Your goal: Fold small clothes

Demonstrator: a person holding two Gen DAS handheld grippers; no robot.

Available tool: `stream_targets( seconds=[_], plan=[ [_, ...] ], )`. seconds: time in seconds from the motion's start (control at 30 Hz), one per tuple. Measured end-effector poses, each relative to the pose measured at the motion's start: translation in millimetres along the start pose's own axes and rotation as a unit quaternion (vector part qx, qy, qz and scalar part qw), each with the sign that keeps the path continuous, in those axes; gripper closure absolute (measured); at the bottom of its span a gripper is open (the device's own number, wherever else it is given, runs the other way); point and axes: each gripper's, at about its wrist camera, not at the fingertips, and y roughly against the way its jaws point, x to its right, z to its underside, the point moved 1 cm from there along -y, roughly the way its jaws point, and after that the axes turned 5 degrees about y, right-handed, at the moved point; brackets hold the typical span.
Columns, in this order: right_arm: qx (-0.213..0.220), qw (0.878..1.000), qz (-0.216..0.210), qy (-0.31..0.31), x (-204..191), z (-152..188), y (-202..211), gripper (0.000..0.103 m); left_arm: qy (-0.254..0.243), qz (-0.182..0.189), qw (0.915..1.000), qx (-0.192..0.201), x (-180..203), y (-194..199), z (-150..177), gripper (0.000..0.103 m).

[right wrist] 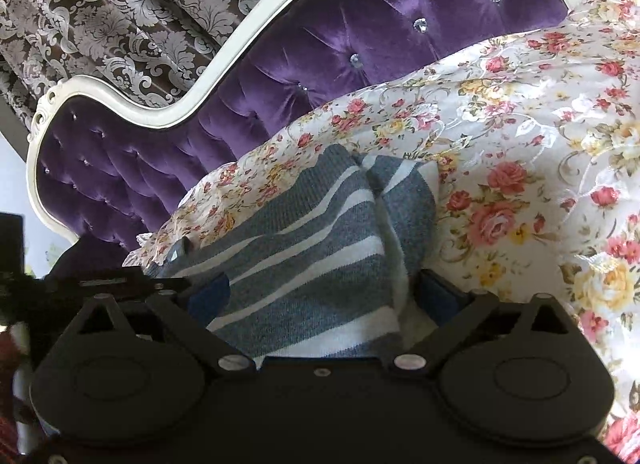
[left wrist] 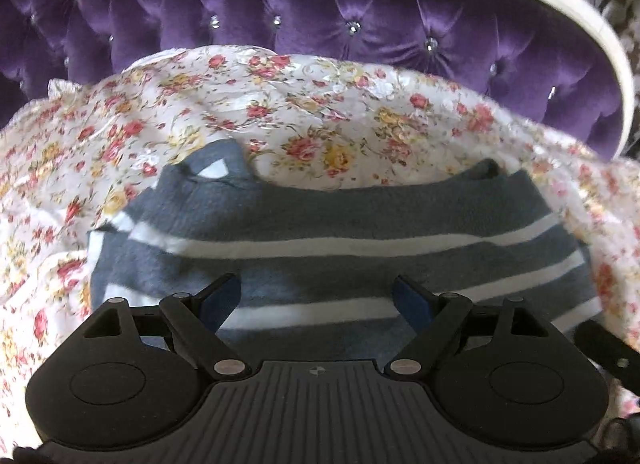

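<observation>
A small grey garment with white stripes (left wrist: pixel 340 220) lies on a floral bedcover (left wrist: pixel 280 104). In the left wrist view my left gripper (left wrist: pixel 318 298) hovers over its near edge, jaws wide apart, blue pads on either side, nothing between them. In the right wrist view the same striped garment (right wrist: pixel 312 248) shows folded or bunched, one edge doubled over. My right gripper (right wrist: pixel 324 296) is open, its jaws straddling the garment's near end, with cloth lying between the pads but not clamped.
A purple tufted headboard (left wrist: pixel 360 32) with a white frame (right wrist: pixel 224 52) stands just behind the bedcover. A patterned curtain (right wrist: pixel 120 4) hangs behind it. The other gripper's black body (right wrist: pixel 60 276) shows at the left of the right wrist view.
</observation>
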Motion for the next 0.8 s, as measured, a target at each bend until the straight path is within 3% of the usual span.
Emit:
stream_targets(
  seconds=[0.23,0.47,0.8],
  plan=[
    [-0.005,1.000,0.000,-0.012,1,-1,1,0.003,-0.035,-0.051,0.9980,0.011,18,-14,6,0.014],
    [-0.009,1.000,0.003,-0.007,-1,-1,1,0.003,-0.026,-0.060,0.9977,0.019,15,-21,7,0.000],
    [-0.011,1.000,0.002,-0.011,0,-1,1,0.003,-0.031,-0.063,0.9973,0.023,15,-24,8,0.000]
  ],
)
